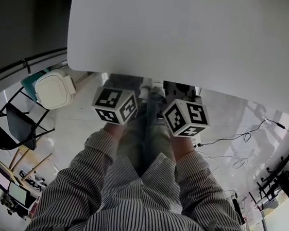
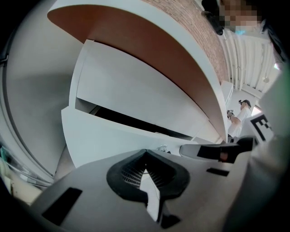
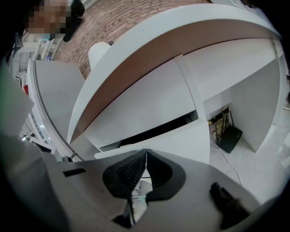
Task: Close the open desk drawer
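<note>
White desk (image 1: 195,35) fills the upper head view, with both tools at its near edge. Left gripper (image 2: 145,157): jaws pressed together, holding nothing. Right gripper (image 3: 145,155): same. Drawer (image 2: 104,136) stands pulled out under the desk top, a dark gap behind its front. Knee space (image 3: 253,113) lies open to its right.

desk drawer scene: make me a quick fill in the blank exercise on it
The white desk drawer stands ___, with a dark gap along its top edge.
The jaws of the left tool are ___, with nothing between them.
The flat black box under the white desk rests on the ___.
Missing words: open; shut; floor.
</note>
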Available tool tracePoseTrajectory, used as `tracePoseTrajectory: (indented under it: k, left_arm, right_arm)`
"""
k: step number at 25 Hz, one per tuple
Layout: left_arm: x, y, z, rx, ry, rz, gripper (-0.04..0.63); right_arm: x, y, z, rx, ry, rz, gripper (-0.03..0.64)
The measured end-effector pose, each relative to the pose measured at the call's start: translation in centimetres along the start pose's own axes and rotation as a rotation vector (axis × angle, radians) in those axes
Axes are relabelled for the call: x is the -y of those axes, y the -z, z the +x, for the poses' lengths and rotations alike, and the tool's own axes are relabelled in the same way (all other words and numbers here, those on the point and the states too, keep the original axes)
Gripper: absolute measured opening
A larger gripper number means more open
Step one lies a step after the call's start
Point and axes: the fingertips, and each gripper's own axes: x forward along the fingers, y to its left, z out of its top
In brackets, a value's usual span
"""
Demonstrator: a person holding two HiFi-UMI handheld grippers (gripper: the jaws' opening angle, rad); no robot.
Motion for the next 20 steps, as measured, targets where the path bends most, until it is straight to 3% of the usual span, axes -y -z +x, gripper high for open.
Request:
tracePoseTrajectory:
  k: [8,20]
  left_arm:
    - [0.1,0.0,-0.2,0.004,0.02,-0.024,0.011]
    - [1.3,-0.1,-4.1,0.048,0.054,0.031,0.012]
  right_arm:
    - [-0.1,0.1,-0.2,-0.004,-0.008,-0.02,0.017]
    - [-1.5,1.0,-2.8,0.013,-0.013,-0.063,0.017]
